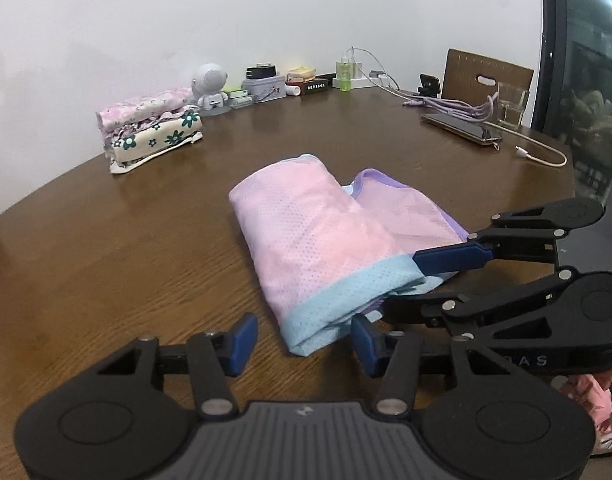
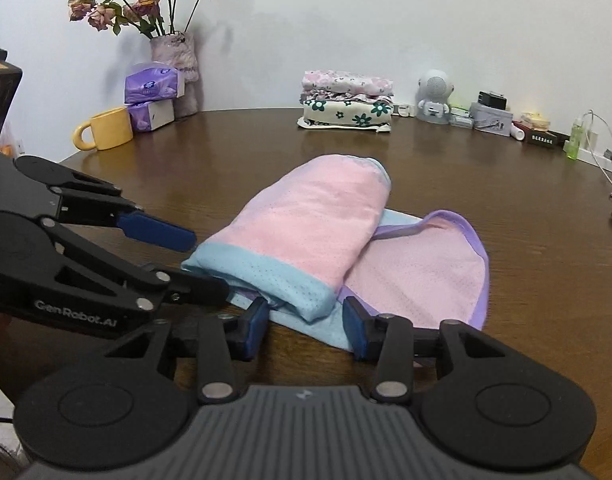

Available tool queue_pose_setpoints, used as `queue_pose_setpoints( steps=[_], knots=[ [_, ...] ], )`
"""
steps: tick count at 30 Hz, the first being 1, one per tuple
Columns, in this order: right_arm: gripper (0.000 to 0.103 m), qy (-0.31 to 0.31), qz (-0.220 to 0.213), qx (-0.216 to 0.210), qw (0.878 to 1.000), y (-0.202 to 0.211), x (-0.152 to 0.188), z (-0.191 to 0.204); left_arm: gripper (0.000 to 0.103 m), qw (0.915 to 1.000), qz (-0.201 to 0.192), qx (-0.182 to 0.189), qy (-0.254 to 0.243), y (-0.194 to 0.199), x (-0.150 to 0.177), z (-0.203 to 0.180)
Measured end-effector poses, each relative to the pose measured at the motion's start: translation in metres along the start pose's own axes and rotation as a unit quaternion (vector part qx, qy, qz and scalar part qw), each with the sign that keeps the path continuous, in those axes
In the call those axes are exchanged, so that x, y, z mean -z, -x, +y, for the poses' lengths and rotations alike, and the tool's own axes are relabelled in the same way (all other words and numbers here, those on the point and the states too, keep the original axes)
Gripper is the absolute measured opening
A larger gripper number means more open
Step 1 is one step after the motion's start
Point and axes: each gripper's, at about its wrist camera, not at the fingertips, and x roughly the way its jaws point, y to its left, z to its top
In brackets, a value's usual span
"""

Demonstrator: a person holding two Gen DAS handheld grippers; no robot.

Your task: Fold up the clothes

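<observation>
**Both grippers open at the near end of a half-folded pink mesh garment**

A pink mesh garment (image 1: 306, 236) with a light blue hem band and purple trim lies on the brown wooden table (image 1: 106, 264), close to the near edge. Its left portion is rolled or folded over into a thick pink bundle. To the right, a flatter pink panel edged in purple (image 2: 425, 276) lies spread on the tabletop.

The left gripper (image 1: 302, 344) has its blue-tipped fingers spread wide. The blue hem corner sits between them, and neither finger visibly presses on the cloth. In the right wrist view it comes in from the left, its upper blue finger (image 2: 158, 232) above the blue band and its lower finger at the band's edge.

The right gripper (image 2: 306, 328) is also wide open, straddling the folded blue hem end. Whether its fingers touch the fabric cannot be told. In the left wrist view, one of its blue fingers (image 1: 449, 258) lies over the garment's right edge, the other beneath it, with nothing clamped.

A stack of folded floral clothes (image 2: 345, 106) rests at the table's far edge beside a small white robot-shaped speaker (image 2: 433, 96). Toward the far left corner stand a yellow mug (image 2: 104, 130), purple tissue packs (image 2: 154, 96) and a vase of dried roses (image 2: 174, 56). A phone (image 1: 457, 128) and cables lie towards the right edge.
</observation>
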Motion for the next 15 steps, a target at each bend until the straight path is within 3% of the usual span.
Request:
queue_pose_setpoints(
  steps=[2,4,6,9,11,12,13,14,15],
  knots=[
    [0.035,0.004,-0.002,0.002,1.0,-0.0014,-0.0009,0.0012,0.039,1.0,-0.001,-0.007,-0.003,-0.0011,0.0005,0.0007],
    [0.017,0.005,-0.004,0.004,1.0,-0.0018,-0.0018,0.002,0.022,0.9999,-0.003,-0.011,-0.005,-0.0012,0.0013,0.0013],
    [0.009,-0.002,0.001,0.006,1.0,-0.0031,-0.0008,-0.0003,0.012,1.0,-0.003,-0.005,-0.003,-0.0012,0.0023,0.0017],
    [0.008,-0.014,0.004,0.004,1.0,-0.003,0.0,-0.0028,0.012,0.9999,-0.006,-0.007,-0.005,-0.0006,0.0036,0.0012],
    [0.016,-0.022,0.004,0.001,1.0,-0.0025,0.0001,-0.004,0.016,0.9999,-0.008,-0.008,0.001,0.0003,0.0037,0.0023],
    [0.026,-0.025,0.004,-0.001,1.0,-0.0022,0.0001,-0.0045,0.02,0.9999,-0.009,-0.008,0.007,0.0011,0.0038,0.0036],
    [0.026,-0.029,0.004,-0.002,1.0,-0.0019,0.0002,-0.0051,0.022,0.9998,-0.012,-0.008,0.01,0.0016,0.0038,0.0046],
    [0.026,-0.033,0.004,-0.004,0.999,-0.0016,0.0002,-0.0057,0.022,0.9998,-0.016,-0.008,0.012,0.0021,0.0038,0.0055],
    [0.015,-0.037,0.004,-0.006,0.999,-0.0013,0.0003,-0.0063,0.019,0.9997,-0.016,-0.007,0.016,0.0021,0.0039,0.0066]
  ],
)
